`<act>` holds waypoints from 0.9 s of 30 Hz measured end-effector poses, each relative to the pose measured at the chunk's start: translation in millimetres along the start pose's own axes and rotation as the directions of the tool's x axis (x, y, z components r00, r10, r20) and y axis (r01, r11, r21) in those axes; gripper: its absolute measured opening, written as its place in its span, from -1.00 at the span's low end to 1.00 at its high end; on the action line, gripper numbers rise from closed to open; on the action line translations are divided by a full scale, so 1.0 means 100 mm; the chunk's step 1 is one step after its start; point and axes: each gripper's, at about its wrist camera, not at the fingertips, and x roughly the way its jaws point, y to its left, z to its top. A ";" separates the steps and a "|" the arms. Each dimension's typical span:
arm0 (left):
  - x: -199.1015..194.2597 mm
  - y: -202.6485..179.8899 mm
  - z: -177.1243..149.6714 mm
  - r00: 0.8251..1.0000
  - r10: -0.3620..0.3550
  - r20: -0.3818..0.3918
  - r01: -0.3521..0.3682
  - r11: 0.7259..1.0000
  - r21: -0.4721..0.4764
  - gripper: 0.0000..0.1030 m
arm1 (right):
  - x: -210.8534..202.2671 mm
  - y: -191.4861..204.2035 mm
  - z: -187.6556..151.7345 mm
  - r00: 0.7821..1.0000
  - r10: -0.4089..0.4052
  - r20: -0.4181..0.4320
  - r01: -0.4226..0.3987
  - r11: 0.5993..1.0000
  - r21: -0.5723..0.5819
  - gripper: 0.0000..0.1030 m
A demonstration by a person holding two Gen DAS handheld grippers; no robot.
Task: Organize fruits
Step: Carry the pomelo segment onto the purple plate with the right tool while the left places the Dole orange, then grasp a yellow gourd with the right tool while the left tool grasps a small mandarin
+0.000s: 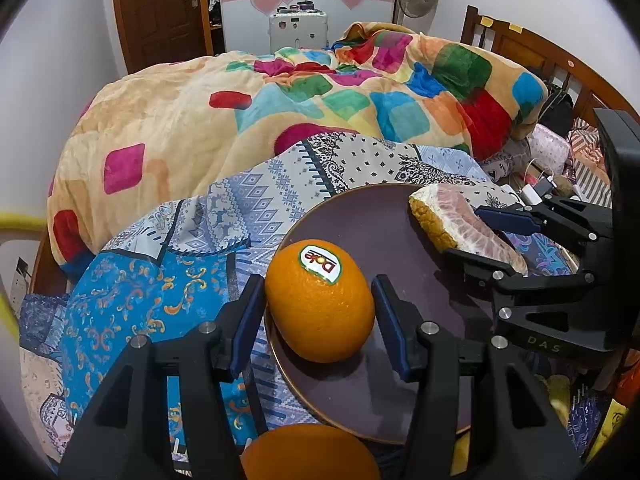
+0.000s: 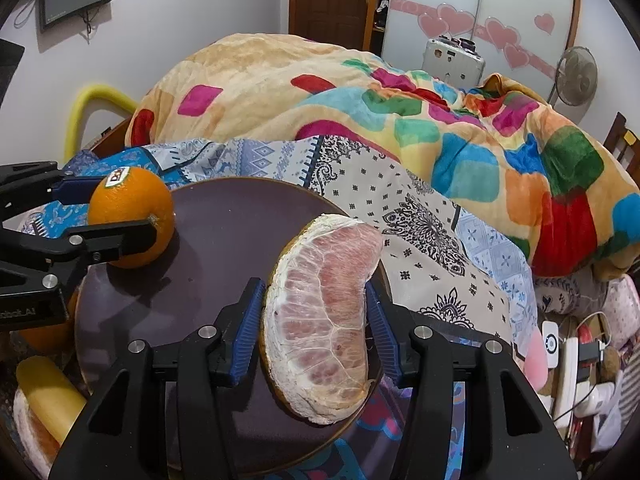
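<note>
A patterned bedsheet (image 1: 280, 184) fills the frame's middle, bearing a dark round plate (image 1: 384, 232). At lower centre of the left wrist view, the left gripper (image 1: 318, 312) clamps an orange (image 1: 320, 300) (sticker up) on the plate's left edge. In the right wrist view, lower centre, the right gripper (image 2: 316, 320) grips a pomelo wedge (image 2: 324, 312) over the plate's right rim.

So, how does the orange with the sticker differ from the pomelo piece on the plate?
The orange is whole and smooth; the pomelo piece is a cut wedge showing pale pink flesh and white pith. The orange bears a sticker; the pomelo piece has none. The orange sits in the left claw, the pomelo piece in the right claw. Both are citrus over the same dark plate.
</note>
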 end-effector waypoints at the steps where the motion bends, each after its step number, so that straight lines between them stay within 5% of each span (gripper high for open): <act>1: -0.01 0.00 0.00 1.000 -0.009 0.001 0.009 1.000 -0.005 0.09 | 0.00 0.00 0.00 1.000 -0.002 0.000 0.002 1.000 0.001 -0.07; 3: -0.01 0.00 0.01 1.000 -0.016 -0.001 0.016 1.000 -0.015 0.29 | -0.02 0.00 0.00 1.000 -0.002 0.002 0.002 1.000 0.006 -0.05; 7: -0.12 0.00 -0.02 1.000 -0.013 0.023 0.014 1.000 -0.018 0.29 | -0.14 -0.01 0.01 0.999 -0.009 0.033 0.009 1.000 0.014 0.22; 27: -1.11 0.09 -0.53 0.990 0.056 0.130 -0.051 0.998 -0.043 0.36 | -1.02 0.16 -0.25 0.988 0.003 0.154 -0.006 1.000 0.023 0.32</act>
